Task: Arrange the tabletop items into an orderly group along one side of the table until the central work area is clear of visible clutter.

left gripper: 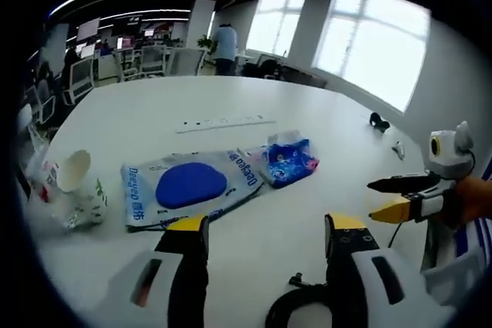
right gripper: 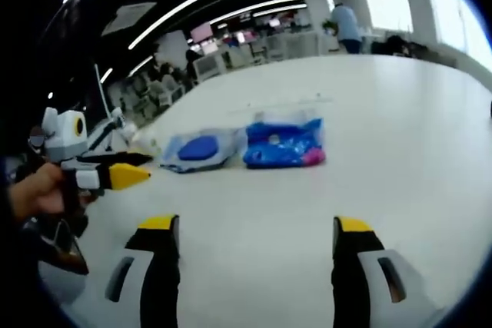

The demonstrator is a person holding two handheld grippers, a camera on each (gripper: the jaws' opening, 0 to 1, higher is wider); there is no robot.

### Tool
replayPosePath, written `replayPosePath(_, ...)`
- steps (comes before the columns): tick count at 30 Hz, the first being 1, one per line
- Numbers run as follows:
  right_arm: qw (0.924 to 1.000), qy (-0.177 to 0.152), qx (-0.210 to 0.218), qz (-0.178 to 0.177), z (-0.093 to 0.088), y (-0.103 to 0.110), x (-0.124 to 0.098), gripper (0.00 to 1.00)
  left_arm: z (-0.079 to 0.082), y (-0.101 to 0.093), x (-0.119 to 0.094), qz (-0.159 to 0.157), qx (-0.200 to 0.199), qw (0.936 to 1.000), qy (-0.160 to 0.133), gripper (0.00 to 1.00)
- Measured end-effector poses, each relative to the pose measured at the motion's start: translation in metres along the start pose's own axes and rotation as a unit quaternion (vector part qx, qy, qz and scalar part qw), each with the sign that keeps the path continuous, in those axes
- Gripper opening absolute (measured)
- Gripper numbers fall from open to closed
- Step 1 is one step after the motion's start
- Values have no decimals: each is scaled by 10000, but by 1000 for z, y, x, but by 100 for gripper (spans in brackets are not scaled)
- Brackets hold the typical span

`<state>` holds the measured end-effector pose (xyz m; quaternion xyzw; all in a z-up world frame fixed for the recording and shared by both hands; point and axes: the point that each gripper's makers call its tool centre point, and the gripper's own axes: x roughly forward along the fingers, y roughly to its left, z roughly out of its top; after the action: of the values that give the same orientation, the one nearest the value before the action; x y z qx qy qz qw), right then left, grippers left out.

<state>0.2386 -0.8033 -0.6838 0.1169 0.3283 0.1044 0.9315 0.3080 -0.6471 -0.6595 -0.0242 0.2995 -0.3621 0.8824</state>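
Left gripper (left gripper: 265,228) and right gripper (right gripper: 254,228), jaws apart and empty. Just ahead lie a flat wipes pack (left gripper: 188,186) and crinkled blue tissue pack (left gripper: 288,160): probably light, soft, slippery film; pinch an edge. Crumpled cups (left gripper: 69,182) ahead-left. Smooth white table (left gripper: 231,101), open office beyond.

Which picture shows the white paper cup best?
The left gripper view. The paper cup lies tipped at the table's left edge, its open mouth toward the camera, on crumpled packaging. In the right gripper view that spot sits behind the left gripper, too blurred to tell.
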Motion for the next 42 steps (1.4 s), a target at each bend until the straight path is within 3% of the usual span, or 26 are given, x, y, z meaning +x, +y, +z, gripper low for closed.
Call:
replayPosePath(11,9988,198,-391,219,-10,21,-2,85,-17,8,-34,200,-42,9997,-152,69)
replayPosePath(16,9978,214,-533,319,-12,30,-3,88,-24,12,-45,266,-81,9994,-188,75)
replayPosePath(30,9938,490,-845,529,-40,53,-4,97,-40,6,-72,329,125,9991,-242,93)
replayPosePath(42,9902,651,-1035,675,-53,67,-4,100,-73,6,-81,408,361,9985,50,98)
